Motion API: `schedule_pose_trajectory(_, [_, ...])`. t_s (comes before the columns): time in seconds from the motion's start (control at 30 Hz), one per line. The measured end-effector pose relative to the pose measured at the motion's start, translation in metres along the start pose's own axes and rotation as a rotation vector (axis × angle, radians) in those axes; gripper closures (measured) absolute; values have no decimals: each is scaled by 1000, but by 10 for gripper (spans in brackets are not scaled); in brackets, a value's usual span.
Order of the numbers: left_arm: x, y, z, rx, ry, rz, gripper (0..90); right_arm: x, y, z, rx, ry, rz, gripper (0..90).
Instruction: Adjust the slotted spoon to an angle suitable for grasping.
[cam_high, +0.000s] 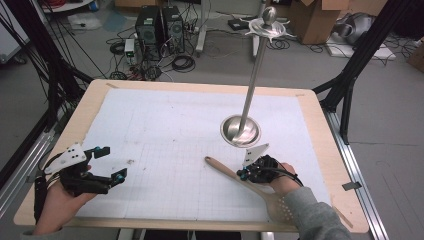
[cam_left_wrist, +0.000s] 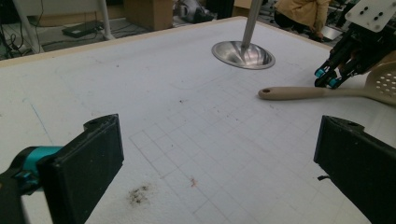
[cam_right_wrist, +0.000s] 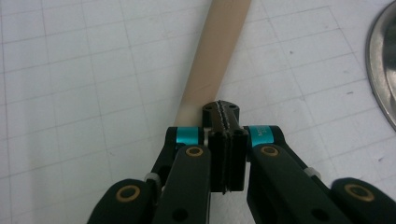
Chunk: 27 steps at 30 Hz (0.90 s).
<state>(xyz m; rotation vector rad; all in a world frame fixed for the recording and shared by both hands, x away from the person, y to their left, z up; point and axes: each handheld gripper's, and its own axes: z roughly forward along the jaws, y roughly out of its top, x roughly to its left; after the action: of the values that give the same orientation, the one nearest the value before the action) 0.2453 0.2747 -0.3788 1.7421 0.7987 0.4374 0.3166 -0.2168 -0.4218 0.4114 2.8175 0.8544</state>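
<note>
Pressing their pads flat together, the jaws of the right gripper (cam_right_wrist: 223, 114) hold nothing; their tip hovers just over the handle of the wooden spatula (cam_high: 235, 176). That spatula is pale, with a hole at the handle's end and a perforated blade, lying slantwise on the white mat (cam_high: 175, 130) near the front right. A grey-sleeved arm reaches in, wrist angled down. The left gripper (cam_high: 107, 162) rests well apart, jaws spread wide and empty. Behind stands a steel stand (cam_high: 241, 131).
</note>
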Motion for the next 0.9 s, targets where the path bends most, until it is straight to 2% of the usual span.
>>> schedule_pose_trajectory(0.1, [1, -1, -1, -2, 1, 0, 18, -2, -1, -1, 14, 7, -7, 900])
schedule_pose_trajectory(0.23, [2, -2, -4, -1, 8, -5, 19, -2, -1, -5, 0, 9, 2, 900])
schedule_pose_trajectory(0.27, [2, -2, -5, -1, 10, -3, 19, 0, 0, -10, -1, -13, 56, 900])
schedule_pose_trajectory(0.3, [2, -2, -5, -1, 10, -3, 19, 2, 2, -12, -4, -24, 77, 900])
schedule_pose_trajectory(0.4, [2, -3, -7, 0, 14, -6, 19, 6, 4, -14, -2, -43, 102, 900])
schedule_pose_trajectory(0.47, [1, -2, -8, -2, 15, -3, 19, 5, 4, -11, 18, -63, 96, 900])
schedule_pose_trajectory(0.63, [2, -3, -9, -3, 13, -6, 19, 4, 3, -9, 21, -37, 106, 900])
schedule_pose_trajectory(0.67, [2, -3, -8, -1, 14, -8, 19, 5, 4, -6, 45, -23, 84, 900])
schedule_pose_trajectory(0.73, [3, -4, -8, 2, 14, -6, 19, 6, 4, -4, 53, -22, 73, 900])
schedule_pose_trajectory(0.87, [2, -3, -9, -4, 14, -8, 19, 5, 6, -1, 45, 5, 21, 900])
schedule_pose_trajectory(0.9, [2, -3, -9, -4, 14, -8, 19, 5, 6, -1, 45, 5, 21, 900])
